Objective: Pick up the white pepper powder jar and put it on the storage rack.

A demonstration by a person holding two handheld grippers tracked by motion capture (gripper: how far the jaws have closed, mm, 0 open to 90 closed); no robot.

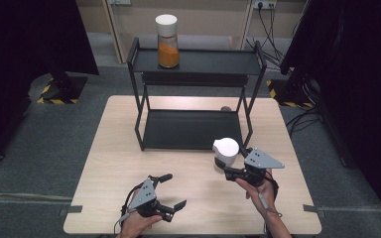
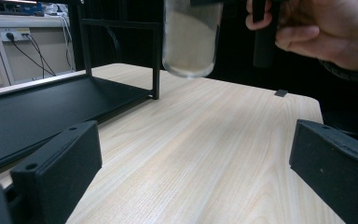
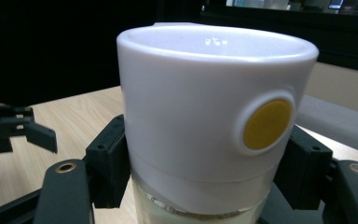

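Two glass jars, white plastic lids. Jar with orange powder [image 1: 168, 41] on black metal rack [image 1: 197, 63], top shelf, left end. Pale-filled jar [image 3: 214, 126], round yellow dot on lid, clamped in right gripper [image 1: 232, 168], lifted above wood-grain table [image 1: 109, 163] near rack's front right corner. Left gripper [image 1: 172, 191] spread wide, holding nothing, near front edge. No legible writing.
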